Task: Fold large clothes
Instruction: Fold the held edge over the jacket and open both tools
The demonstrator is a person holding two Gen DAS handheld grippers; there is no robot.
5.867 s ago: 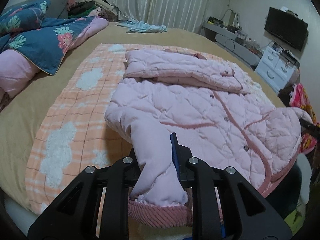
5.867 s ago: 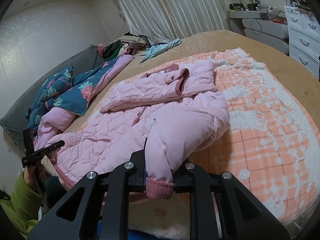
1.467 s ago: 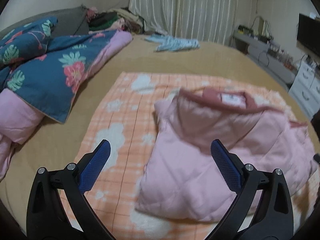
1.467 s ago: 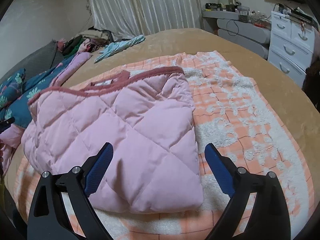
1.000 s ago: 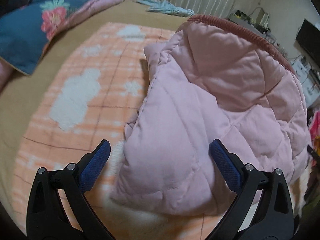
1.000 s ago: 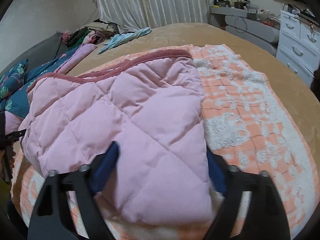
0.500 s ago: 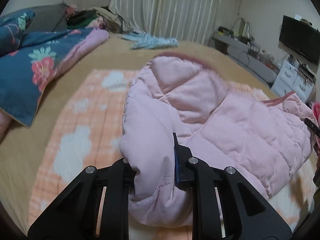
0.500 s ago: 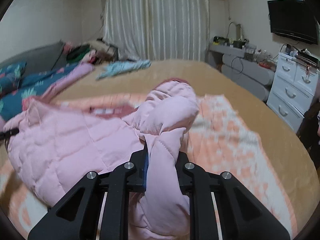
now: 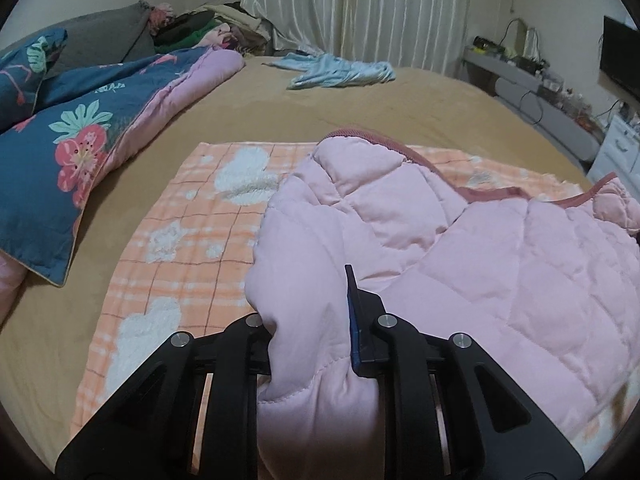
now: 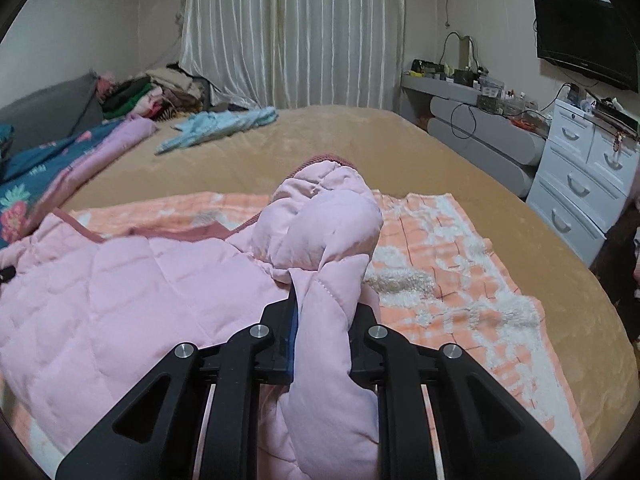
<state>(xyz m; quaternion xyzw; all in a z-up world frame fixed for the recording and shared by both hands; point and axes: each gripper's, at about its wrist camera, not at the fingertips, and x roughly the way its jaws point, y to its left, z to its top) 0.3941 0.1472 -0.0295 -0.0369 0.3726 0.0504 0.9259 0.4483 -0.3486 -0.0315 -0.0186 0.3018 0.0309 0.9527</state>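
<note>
A pink quilted jacket (image 9: 460, 248) with dark-pink trim lies folded and bunched on an orange checked blanket (image 9: 192, 240) on the bed. My left gripper (image 9: 310, 312) is shut on the jacket's near left edge, which bulges up between the blue pads. In the right wrist view the same pink jacket (image 10: 120, 288) spreads to the left, and my right gripper (image 10: 324, 320) is shut on its near right edge; a puffed fold rises above the fingers. The gripped edges are lifted off the blanket (image 10: 460, 280).
A blue floral duvet (image 9: 80, 128) lies at the left of the tan bed (image 9: 360, 112). A light-blue garment (image 9: 340, 74) lies near the curtain. A white drawer chest (image 10: 584, 168), a grey shelf (image 10: 480, 124) and a wall television (image 10: 584, 44) stand at the right.
Both grippers went from open around the folded jacket's near edge to shut on it. Since then they have lifted the edge and carried it forward over the jacket.
</note>
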